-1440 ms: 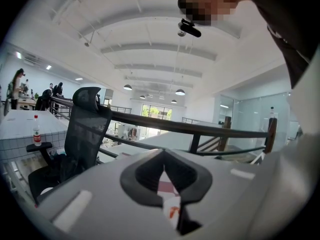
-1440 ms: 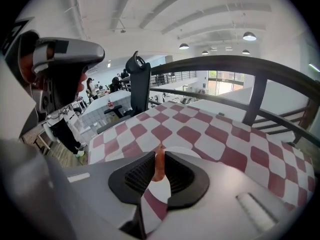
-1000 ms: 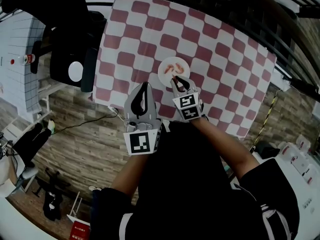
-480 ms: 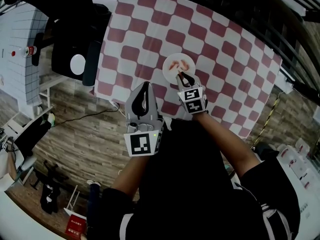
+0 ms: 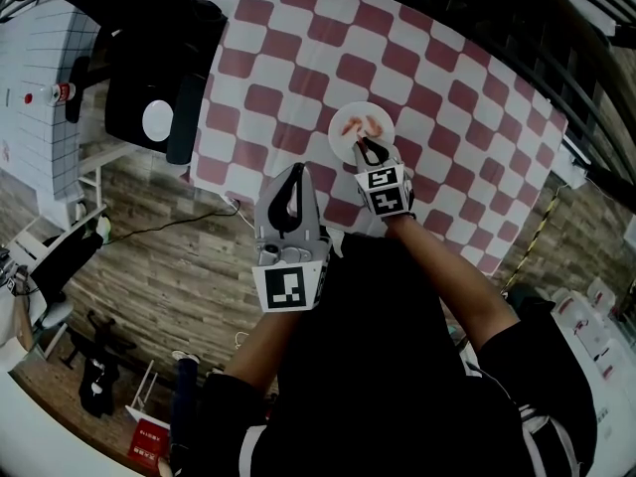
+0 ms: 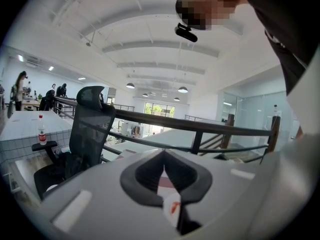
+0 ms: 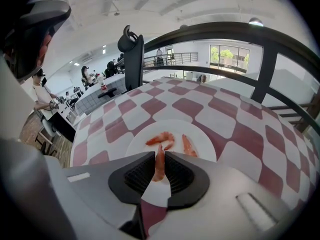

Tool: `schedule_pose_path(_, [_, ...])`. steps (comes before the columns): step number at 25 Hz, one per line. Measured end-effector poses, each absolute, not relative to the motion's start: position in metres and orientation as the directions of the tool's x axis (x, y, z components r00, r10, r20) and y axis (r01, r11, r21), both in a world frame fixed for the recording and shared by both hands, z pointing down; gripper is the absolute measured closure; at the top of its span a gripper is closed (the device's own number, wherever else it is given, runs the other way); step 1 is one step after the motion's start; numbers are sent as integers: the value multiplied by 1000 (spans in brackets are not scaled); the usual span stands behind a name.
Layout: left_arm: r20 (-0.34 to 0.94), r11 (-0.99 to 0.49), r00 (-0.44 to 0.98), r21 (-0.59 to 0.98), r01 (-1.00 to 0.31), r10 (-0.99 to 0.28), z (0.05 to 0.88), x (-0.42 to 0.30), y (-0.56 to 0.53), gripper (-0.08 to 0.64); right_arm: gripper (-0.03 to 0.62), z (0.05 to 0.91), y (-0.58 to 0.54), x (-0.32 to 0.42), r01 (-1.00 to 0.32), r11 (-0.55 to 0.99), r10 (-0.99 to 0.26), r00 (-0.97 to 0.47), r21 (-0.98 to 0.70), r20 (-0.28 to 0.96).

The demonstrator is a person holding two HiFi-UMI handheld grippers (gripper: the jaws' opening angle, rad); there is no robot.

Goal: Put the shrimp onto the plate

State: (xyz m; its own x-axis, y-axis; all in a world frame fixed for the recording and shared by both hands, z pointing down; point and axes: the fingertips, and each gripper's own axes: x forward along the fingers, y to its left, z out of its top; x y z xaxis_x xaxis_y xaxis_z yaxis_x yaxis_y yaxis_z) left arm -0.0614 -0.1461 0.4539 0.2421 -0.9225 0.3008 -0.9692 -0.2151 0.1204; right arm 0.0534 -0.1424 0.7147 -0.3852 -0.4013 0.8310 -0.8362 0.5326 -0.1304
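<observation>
A white plate (image 5: pixel 343 143) sits on the red-and-white checked tablecloth (image 5: pixel 298 58). Two orange shrimp (image 7: pixel 161 139) (image 7: pixel 188 146) lie on the plate (image 7: pixel 205 143). My right gripper (image 7: pixel 159 156) is shut on a third shrimp (image 7: pixel 159 165), which hangs just above the plate's near rim. In the head view the right gripper (image 5: pixel 366 147) reaches over that rim. My left gripper (image 5: pixel 290 182) is shut with nothing in it, at the table's near edge to the left of the plate. In its own view the left gripper (image 6: pixel 163 152) points out over the table.
A black office chair (image 5: pixel 149 78) stands at the table's left side, on the wooden floor (image 5: pixel 149 266). A dark railing (image 7: pixel 225 34) runs along the far side of the table. A bottle (image 6: pixel 42 129) stands on a tiled counter to the left.
My right gripper has moved forward with the shrimp and narrowed on it, from beside the plate's near rim to over it. The left gripper has hardly moved.
</observation>
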Motion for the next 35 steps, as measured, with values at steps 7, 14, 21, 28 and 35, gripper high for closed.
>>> schedule_pose_path(7, [245, -206, 228, 113, -972, -942, 448, -62, -151, 552, 534, 723, -144, 55, -826, 548, -379, -390, -136, 839])
schedule_pose_path(14, [244, -194, 215, 109, -975, -946, 447, -64, -151, 552, 534, 727, -143, 53, -832, 534, -361, -383, -149, 850])
schedule_pose_path(21, [236, -202, 222, 103, -974, -946, 447, -62, -149, 552, 534, 728, -147, 56, -853, 500, -364, -362, -148, 858])
schedule_pose_path(28, [274, -186, 214, 123, -975, -938, 449, -66, -146, 552, 532, 726, -147, 55, -863, 482, -359, -353, -152, 864])
schedule_pose_path(35, [253, -185, 209, 117, -976, -945, 444, -70, -137, 552, 510, 725, -143, 56, -868, 472, -352, -348, -156, 869])
